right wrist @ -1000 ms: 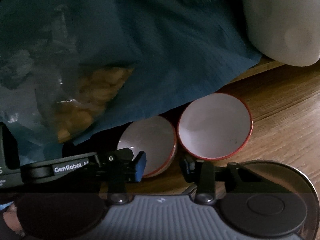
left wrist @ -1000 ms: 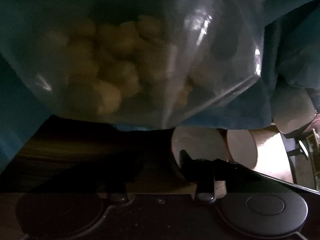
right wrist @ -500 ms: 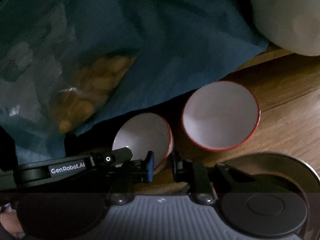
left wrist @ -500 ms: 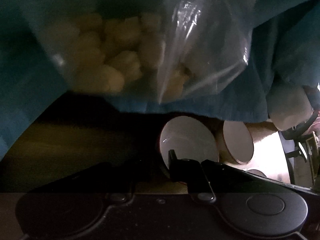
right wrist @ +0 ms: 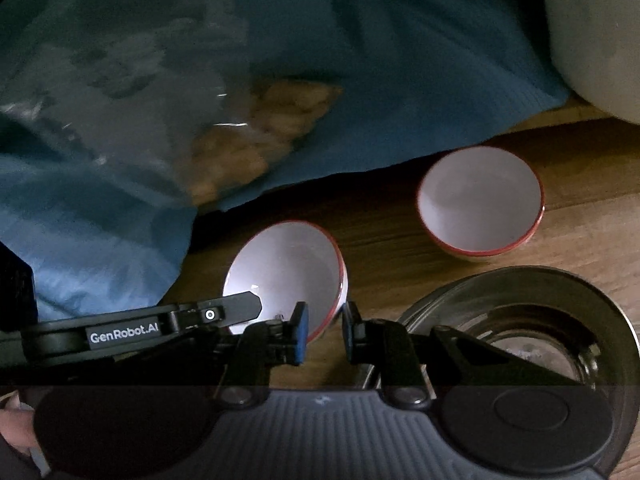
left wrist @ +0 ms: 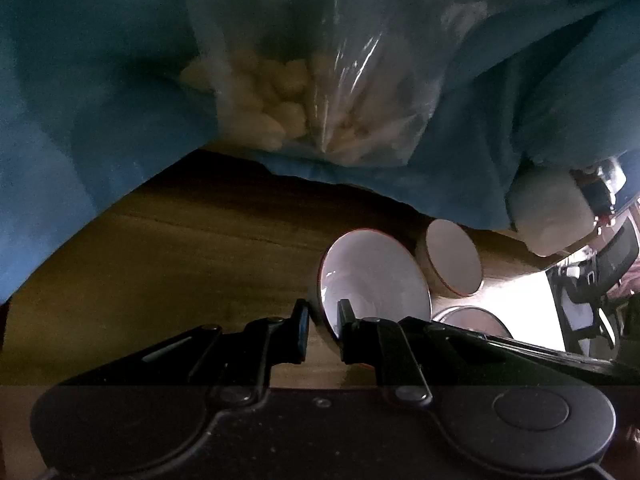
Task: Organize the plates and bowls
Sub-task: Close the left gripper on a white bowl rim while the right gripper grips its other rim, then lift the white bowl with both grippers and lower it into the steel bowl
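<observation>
Grippers are clamping one red-rimmed white ceramic bowl [right wrist: 284,276] from both sides on a grained wooden table [left wrist: 180,264]: left gripper [left wrist: 323,328] and right gripper [right wrist: 325,332] each pinching its rim after closing. Since a second ago, the bowl is sitting farther from its twin bowl [right wrist: 480,200], beside a smooth round glass dish [right wrist: 520,320].

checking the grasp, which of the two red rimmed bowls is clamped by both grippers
The nearer bowl: the left gripper and right gripper each pinch its rim. The farther bowl stands untouched.
</observation>
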`<state>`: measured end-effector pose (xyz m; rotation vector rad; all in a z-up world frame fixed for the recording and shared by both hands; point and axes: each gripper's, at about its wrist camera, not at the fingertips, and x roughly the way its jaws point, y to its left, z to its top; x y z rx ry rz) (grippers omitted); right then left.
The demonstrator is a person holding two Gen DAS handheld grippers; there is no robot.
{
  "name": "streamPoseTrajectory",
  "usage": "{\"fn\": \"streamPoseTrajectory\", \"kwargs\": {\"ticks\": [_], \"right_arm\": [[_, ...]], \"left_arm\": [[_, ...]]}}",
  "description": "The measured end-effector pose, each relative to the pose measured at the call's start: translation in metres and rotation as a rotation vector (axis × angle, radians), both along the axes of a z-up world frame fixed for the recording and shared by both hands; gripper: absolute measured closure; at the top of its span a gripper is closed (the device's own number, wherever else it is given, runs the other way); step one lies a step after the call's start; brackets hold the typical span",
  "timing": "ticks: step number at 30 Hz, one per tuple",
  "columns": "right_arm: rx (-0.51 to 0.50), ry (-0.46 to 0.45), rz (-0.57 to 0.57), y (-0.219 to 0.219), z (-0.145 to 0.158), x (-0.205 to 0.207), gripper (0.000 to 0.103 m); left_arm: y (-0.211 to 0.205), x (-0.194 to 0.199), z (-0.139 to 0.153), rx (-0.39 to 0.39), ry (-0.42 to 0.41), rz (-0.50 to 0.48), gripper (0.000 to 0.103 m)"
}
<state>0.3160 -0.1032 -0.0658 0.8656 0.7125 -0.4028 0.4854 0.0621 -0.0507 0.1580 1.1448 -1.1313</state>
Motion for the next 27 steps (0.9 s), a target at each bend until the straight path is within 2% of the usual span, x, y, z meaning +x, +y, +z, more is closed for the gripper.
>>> {"fn": "streamPoseTrajectory", "kwargs": {"ticks": [11, 15, 21, 27], "right_arm": [[-0.044, -0.049, 0.179, 0.019, 0.023, -0.009, 0.083], [-0.051, -0.058, 0.259, 0.029, 0.028, -0.009, 0.083], [-0.058, -0.057, 0.361, 0.042, 0.032, -0.006, 0.082], [-0.063, -0.045, 0.443, 0.053, 0.033, -0.005, 0.081]], "left_arm": [[0.035, -0.019, 0.017, -0.004, 0.005, 0.064, 0.087], [0.063, -0.014, 0.026, 0.007, 0.007, 0.081, 0.087], [0.085, -0.019, 0.029, 0.033, -0.004, 0.105, 0.086], [0.098, -0.023, 0.024, 0.062, 0.018, 0.124, 0.086]]}}
